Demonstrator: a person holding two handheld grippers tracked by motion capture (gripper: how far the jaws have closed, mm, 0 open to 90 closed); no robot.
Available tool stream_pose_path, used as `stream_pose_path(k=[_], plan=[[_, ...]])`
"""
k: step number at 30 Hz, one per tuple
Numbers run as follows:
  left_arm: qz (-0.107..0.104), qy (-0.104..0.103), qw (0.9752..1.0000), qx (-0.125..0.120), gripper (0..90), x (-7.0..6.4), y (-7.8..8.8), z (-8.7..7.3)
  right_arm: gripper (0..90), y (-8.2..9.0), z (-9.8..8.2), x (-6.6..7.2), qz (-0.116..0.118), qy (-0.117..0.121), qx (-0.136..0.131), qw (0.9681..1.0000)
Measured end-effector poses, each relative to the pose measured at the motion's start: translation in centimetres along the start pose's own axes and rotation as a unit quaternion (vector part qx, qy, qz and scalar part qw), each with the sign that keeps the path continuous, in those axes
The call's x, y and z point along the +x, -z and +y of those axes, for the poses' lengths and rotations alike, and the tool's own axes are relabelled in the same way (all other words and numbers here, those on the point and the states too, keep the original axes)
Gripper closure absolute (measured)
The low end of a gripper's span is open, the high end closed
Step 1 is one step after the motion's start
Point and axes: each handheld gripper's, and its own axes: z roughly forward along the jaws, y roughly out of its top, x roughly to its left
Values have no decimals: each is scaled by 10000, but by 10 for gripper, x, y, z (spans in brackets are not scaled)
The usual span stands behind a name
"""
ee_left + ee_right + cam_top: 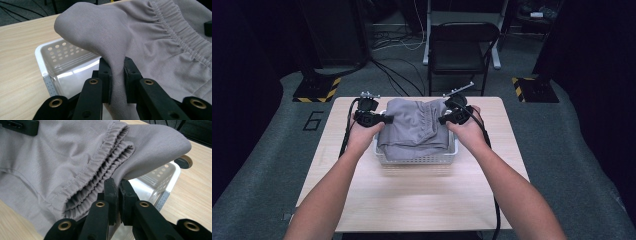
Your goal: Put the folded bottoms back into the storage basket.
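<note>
Grey carpet (272, 150) runs under a pale wooden tabletop (422, 195), and behind it stands a black chair (462, 47) with loose cables (397, 75) trailing across the floor. 2 black-and-yellow striped floor plates (317, 90) sit at either far corner.

On the tabletop sits a white perforated basket (417, 160), and a folded grey garment (414, 130) with an elastic waistband (180, 37) is bunched over it, covering most of the opening.

The left hand-held gripper (384, 119) is at the garment's left edge. In the left gripper view its 2 jaws are nearly closed, with a fold of grey cloth pinched between them; the basket's white corner (47, 72) lies just beyond and to the side of the jaws.

The right hand-held gripper (443, 120) is at the opposite edge, facing the other across the cloth. In the right gripper view its jaws are pressed together on the fabric beside the gathered waistband, and the basket rim (172, 177) shows just past them, under the draped cloth.

The person's left hand (362, 135) and right hand (469, 131) wrap the handles, forearms reaching in from the near edge.
</note>
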Motion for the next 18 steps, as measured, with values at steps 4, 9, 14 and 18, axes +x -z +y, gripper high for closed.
stream_pose_path(k=[4, 9, 14, 18], plan=[[5, -6, 10000, -27, 798, 4, -1, 1, 861, -2, 1, -1, -1, -12, 6, 10000], [8, 45, 10000, -68, 798, 8, -3, 1, 860, -3, 1, -3, -2, -7, -3, 10000], [38, 58, 10000, -56, 798, 8, -5, 1, 861, -5, 3, -4, -17, -35, -9, 10000], [51, 58, 10000, -44, 798, 9, -8, 1, 861, -6, 3, -5, -27, -39, -5, 10000]])
